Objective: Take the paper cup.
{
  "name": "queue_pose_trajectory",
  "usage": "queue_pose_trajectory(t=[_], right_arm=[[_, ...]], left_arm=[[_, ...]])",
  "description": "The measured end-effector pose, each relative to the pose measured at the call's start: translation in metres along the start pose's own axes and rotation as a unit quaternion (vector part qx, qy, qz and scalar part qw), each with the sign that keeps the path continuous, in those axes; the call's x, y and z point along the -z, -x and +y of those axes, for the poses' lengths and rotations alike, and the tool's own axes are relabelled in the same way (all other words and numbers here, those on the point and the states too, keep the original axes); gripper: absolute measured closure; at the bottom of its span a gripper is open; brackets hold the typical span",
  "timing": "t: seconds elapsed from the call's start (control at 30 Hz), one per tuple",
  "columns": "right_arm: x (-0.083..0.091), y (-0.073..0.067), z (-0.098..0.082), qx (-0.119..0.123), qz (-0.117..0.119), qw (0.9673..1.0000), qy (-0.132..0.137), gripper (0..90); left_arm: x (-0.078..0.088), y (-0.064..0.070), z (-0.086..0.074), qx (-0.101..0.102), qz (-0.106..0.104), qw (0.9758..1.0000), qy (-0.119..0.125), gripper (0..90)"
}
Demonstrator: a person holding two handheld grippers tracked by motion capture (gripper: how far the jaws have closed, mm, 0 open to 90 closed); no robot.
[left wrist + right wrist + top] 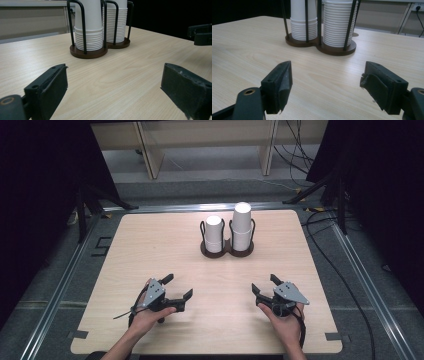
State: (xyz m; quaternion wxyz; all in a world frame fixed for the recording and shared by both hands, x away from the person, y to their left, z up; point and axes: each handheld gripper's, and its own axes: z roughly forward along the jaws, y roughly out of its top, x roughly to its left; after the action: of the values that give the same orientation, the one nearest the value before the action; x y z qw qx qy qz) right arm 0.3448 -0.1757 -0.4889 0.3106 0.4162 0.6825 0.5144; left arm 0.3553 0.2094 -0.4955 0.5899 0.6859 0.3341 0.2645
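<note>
A: Start with the left hand-held gripper. How does it stand?

B: It sits low over the bench at about seven o'clock in the high view, held in the person's left hand. Its jaws are spread wide with only bare wood between them; it grips nothing

A: And the right hand-held gripper?

B: At about five o'clock, in the right hand. Its jaws are likewise parted, with nothing between the pads. Both point toward twelve o'clock

A: What lies out that way?

B: A dark brown cup holder with two round bays and black wire uprights, near the far middle of the bench, well apart from both grippers. Each bay carries a stack of white paper cups turned upside down

A: Are the stacks alike?

B: No. The left stack, at eleven o'clock within the holder, is the shorter one; the right stack, at one o'clock, rises higher, above the wire loops

A: How does it look from the gripper views?

B: In the left gripper view the holder stands at twelve o'clock beyond the open jaws, and the other gripper's black jaw shows at three o'clock. In the right gripper view the holder stands upright at twelve o'clock, both stacks seated inside the wires
</note>
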Motion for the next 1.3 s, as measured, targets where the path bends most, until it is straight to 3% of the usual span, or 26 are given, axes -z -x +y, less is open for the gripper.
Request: queue_pose_trajectory(t=[0.07, 0.13, 0.27, 0.37, 0.4, 0.47, 0.53, 0.6, 0.63, 0.67, 0.8, 0.9, 0.97, 1.0, 1.03, 1.1, 1.23, 1.27, 1.3], right_arm=[[0.0, 0.0, 0.0, -0.008, 0.004, 1.0, -0.003, 25.6], [-0.001, 0.004, 0.0, -0.009, -0.009, 0.9999, 0.009, 26.5], [-0.001, -0.002, 0.01, -0.016, 0.002, 0.9998, 0.011, 27.0], [-0.003, -0.003, 0.018, -0.004, 0.007, 0.9997, 0.021, 27.0], [-0.005, -0.007, 0.027, -0.011, 0.009, 0.9994, 0.032, 26.8], [-0.009, -0.009, 0.034, -0.001, 0.008, 0.9991, 0.042, 26.8], [-0.013, -0.012, 0.042, 0.003, 0.01, 0.9993, 0.035, 27.1], [-0.015, -0.015, 0.046, -0.006, 0.013, 0.9992, 0.037, 27.3], [-0.022, -0.015, 0.057, 0.005, 0.018, 0.999, 0.041, 27.7], [-0.022, -0.015, 0.057, 0.005, 0.018, 0.999, 0.041, 27.7], [-0.043, -0.017, 0.084, 0.011, 0.031, 0.9982, 0.051, 29.2], [-0.059, -0.019, 0.099, 0.027, 0.033, 0.9977, 0.052, 30.1], [-0.071, -0.021, 0.108, 0.025, 0.039, 0.9979, 0.046, 30.4], [-0.078, -0.021, 0.113, 0.04, 0.036, 0.9971, 0.054, 30.6], [-0.078, -0.021, 0.113, 0.04, 0.036, 0.9971, 0.054, 30.6], [-0.096, -0.026, 0.124, 0.033, 0.045, 0.9977, 0.038, 32.0], [-0.117, -0.028, 0.133, 0.052, 0.041, 0.9969, 0.043, 32.6], [-0.123, -0.031, 0.134, 0.034, 0.049, 0.9975, 0.037, 32.6], [-0.132, -0.034, 0.137, 0.038, 0.049, 0.9975, 0.032, 32.6]], left_arm=[[-0.002, 0.0, 0.0, 0.001, 0.003, 1.0, -0.001, 7.4], [-0.01, -0.002, 0.002, -0.003, 0.006, 1.0, -0.003, 7.8], [-0.024, -0.004, 0.011, -0.032, -0.003, 0.9995, -0.006, 8.9], [-0.036, -0.006, 0.017, -0.034, -0.006, 0.9994, -0.005, 11.6], [-0.047, -0.008, 0.023, -0.036, -0.013, 0.9992, -0.008, 13.6], [-0.059, -0.01, 0.028, -0.045, -0.023, 0.9985, -0.02, 14.7], [-0.071, -0.014, 0.033, -0.044, -0.033, 0.998, -0.032, 14.7], [-0.078, -0.016, 0.035, -0.045, -0.032, 0.9979, -0.033, 14.8], [-0.092, -0.022, 0.038, -0.046, -0.025, 0.9978, -0.04, 14.9], [-0.092, -0.022, 0.038, -0.046, -0.025, 0.9978, -0.04, 15.1], [-0.123, -0.033, 0.042, -0.05, -0.008, 0.997, -0.059, 15.6], [-0.139, -0.038, 0.044, -0.046, -0.001, 0.9965, -0.07, 16.7], [-0.144, -0.04, 0.044, -0.043, 0.0, 0.9964, -0.073, 17.4], [-0.152, -0.042, 0.043, -0.039, 0.005, 0.9961, -0.079, 17.6], [-0.152, -0.042, 0.043, -0.039, 0.005, 0.9961, -0.079, 18.2], [-0.159, -0.043, 0.041, -0.031, -0.002, 0.9959, -0.085, 19.0], [-0.164, -0.045, 0.04, -0.029, -0.003, 0.9952, -0.093, 20.4], [-0.165, -0.045, 0.039, -0.018, 0.002, 0.995, -0.098, 20.4], [-0.166, -0.046, 0.039, -0.018, 0.001, 0.9949, -0.099, 20.6]])
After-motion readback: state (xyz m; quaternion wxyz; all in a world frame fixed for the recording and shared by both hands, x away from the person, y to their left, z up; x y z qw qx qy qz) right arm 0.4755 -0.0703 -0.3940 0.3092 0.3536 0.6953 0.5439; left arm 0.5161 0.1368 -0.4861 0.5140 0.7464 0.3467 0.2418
